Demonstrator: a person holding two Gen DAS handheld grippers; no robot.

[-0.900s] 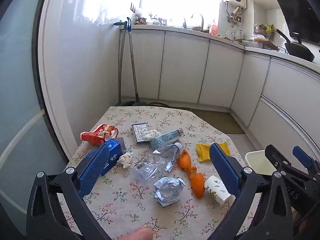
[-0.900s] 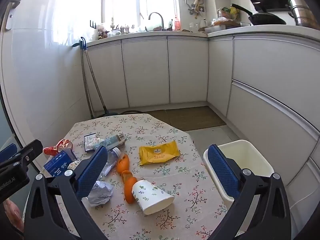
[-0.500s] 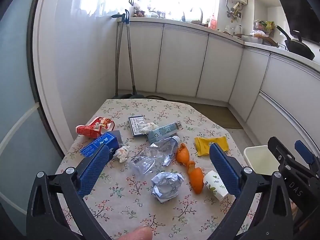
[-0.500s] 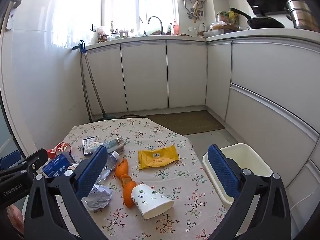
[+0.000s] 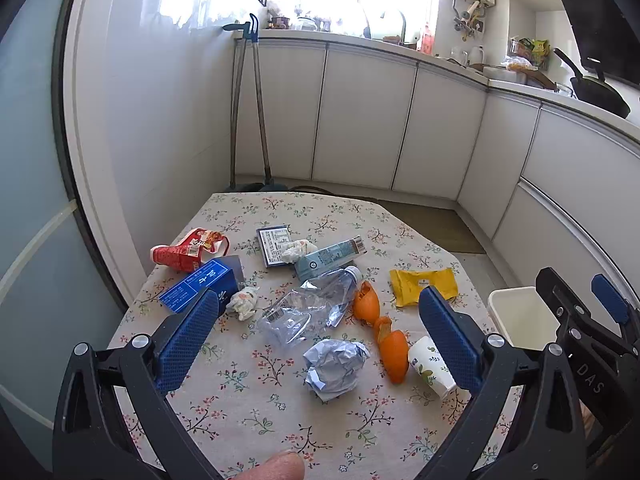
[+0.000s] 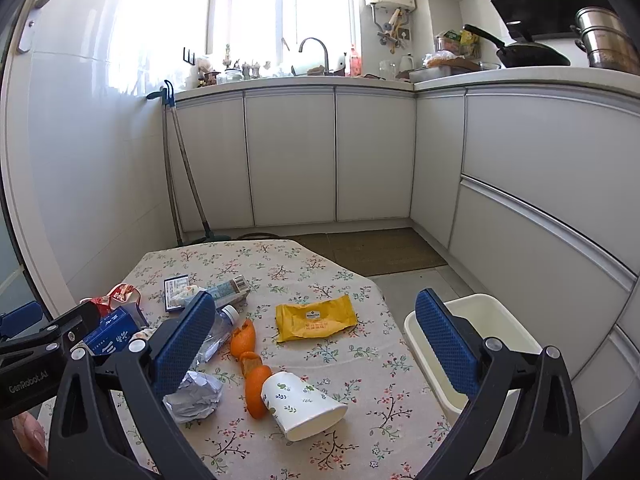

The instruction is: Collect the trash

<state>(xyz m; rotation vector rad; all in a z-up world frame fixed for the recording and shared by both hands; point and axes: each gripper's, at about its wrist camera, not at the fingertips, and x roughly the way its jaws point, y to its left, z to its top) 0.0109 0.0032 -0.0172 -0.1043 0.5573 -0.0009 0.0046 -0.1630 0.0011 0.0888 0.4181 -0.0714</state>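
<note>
Covering the table (image 5: 248, 392), floral cloth bears scattered litter.

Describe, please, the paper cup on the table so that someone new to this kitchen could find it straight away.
Start at the table with the floral cloth and go to its near edge on the side of the white plastic bin. There a white paper cup with green leaf prints lies on its side, touching a strip of orange peel. It is the only cup and the only white printed cylinder among the litter.
</note>
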